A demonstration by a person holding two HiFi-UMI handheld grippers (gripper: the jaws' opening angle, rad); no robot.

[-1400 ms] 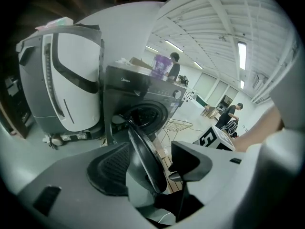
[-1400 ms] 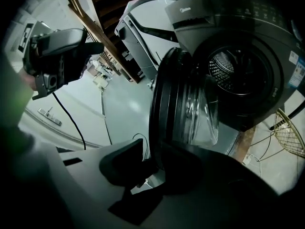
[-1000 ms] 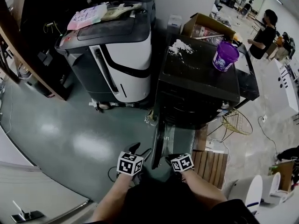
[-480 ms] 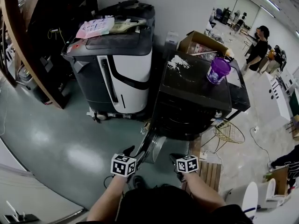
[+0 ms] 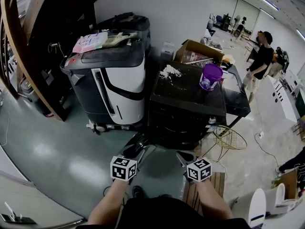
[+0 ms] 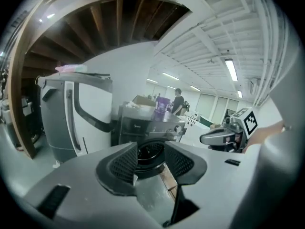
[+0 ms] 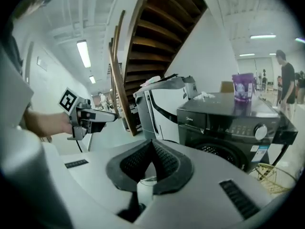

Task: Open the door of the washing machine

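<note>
Black washing machine (image 7: pixel 224 125), beyond right hand-held gripper (image 7: pixel 152 147), apart

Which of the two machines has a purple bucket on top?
The black washing machine on the right bears the purple bucket; the grey-and-white machine carries a pink sheet instead.

Bright ceiling strip lights (image 6: pixel 230 69); soft glare on floor (image 5: pixel 81 168); dark under stairs (image 7: pixel 157 23); strong fisheye warp, black corners in gripper views
</note>
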